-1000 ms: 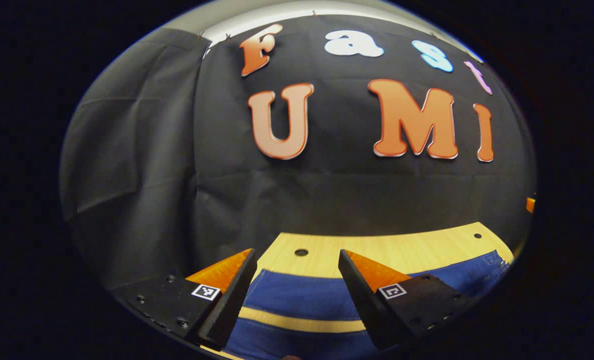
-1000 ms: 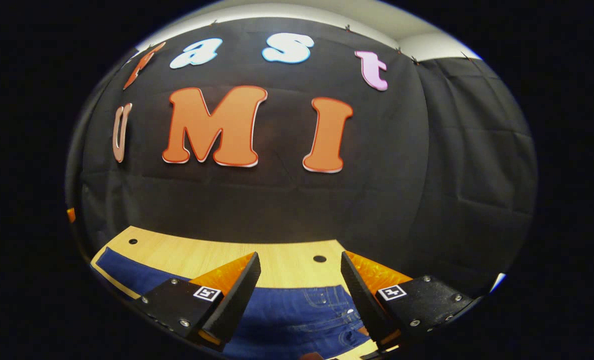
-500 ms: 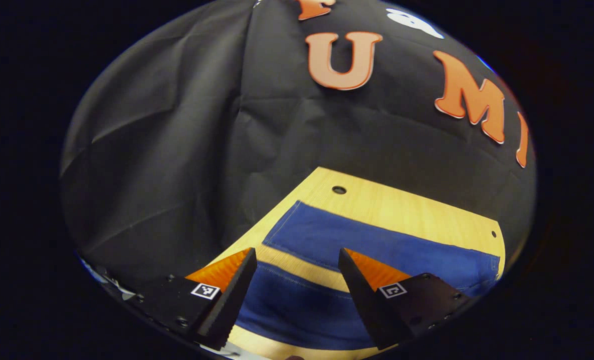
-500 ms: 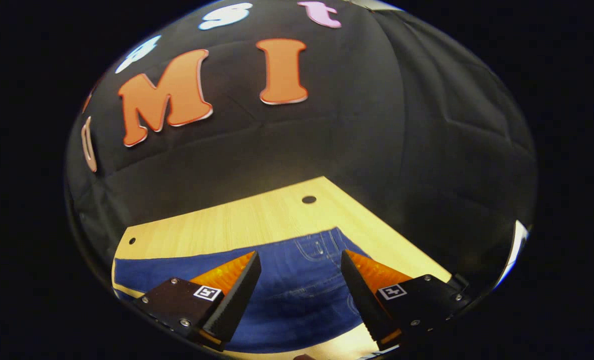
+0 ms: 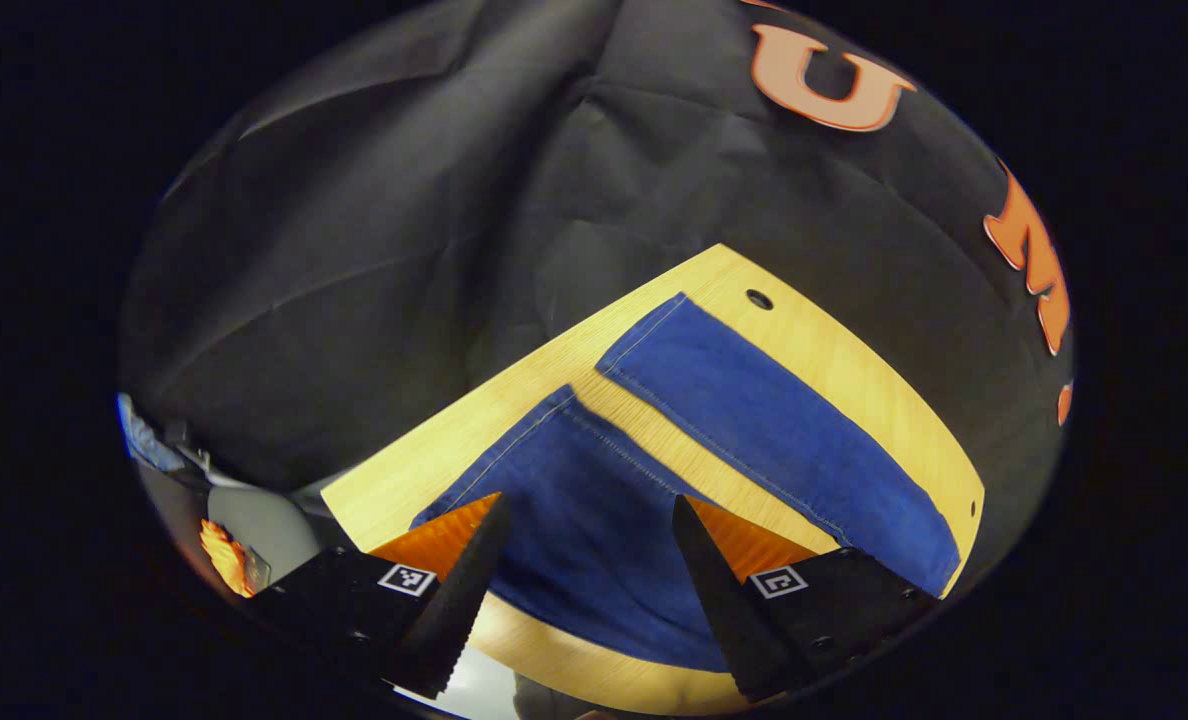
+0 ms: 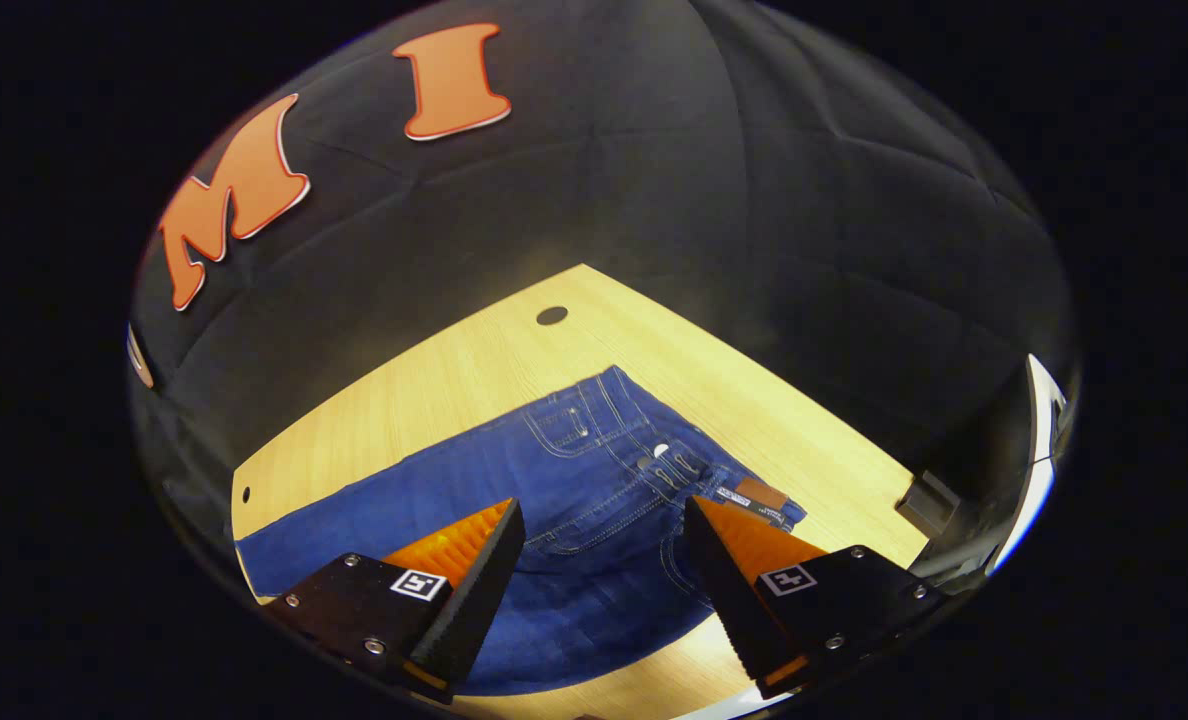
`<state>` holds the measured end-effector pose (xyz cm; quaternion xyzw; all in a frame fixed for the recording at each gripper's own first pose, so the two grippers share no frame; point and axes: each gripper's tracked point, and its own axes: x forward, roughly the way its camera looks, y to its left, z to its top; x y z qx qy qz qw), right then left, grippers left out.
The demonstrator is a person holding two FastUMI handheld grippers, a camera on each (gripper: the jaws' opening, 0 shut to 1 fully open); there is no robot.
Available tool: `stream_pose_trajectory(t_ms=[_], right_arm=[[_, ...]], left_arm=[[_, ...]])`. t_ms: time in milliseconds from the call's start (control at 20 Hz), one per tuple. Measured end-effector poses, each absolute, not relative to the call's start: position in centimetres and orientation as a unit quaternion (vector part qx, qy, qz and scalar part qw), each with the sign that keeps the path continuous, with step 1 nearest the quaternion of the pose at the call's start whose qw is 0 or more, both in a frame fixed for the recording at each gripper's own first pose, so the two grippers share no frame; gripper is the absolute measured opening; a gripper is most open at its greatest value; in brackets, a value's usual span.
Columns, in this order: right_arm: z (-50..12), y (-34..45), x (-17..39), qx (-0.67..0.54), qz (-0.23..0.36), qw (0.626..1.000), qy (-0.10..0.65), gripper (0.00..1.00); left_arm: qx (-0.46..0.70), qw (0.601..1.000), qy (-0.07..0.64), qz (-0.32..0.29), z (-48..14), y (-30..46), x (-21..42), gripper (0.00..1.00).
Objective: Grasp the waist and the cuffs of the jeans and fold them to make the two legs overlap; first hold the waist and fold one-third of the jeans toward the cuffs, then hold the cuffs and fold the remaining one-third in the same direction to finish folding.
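Left hand-held gripper (image 5: 582, 585) spread wide at frame bottom, gripping nothing, hovering over the near leg of the jeans (image 5: 594, 520). Two legs flat and apart, running up to the cuffs mid-frame on the wooden tabletop (image 5: 834, 370). Right hand-held gripper (image 6: 604, 590) gaping too, above the waist (image 6: 654, 460), maybe not touching; hard to say.

No legible text; the waist patch (image 6: 760, 492) on the jeans (image 6: 574, 500) is too small to read

Light wooden table (image 5: 834, 360) with round holes, against black cloth wall (image 6: 714, 200).
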<state>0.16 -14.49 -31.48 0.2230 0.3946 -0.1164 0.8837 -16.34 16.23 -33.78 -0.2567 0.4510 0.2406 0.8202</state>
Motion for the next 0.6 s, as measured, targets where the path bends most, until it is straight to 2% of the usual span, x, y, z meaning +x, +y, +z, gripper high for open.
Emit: stream_pose_trajectory(t_ms=[250, 600], right_arm=[[-34.9, -15.1, -0.9, 0.262, -0.117, 0.845, 0.452, 0.98], [-37.5, -15.6, -2.3, 0.321, -0.126, 0.800, 0.491, 0.98]], left_arm=[[-0.371, 0.753, 0.472, 0.269, -36.9, 17.1, -19.5, 0.98], [-0.464, 0.692, 0.463, 0.302, -38.9, 18.6, -22.5, 0.98]])
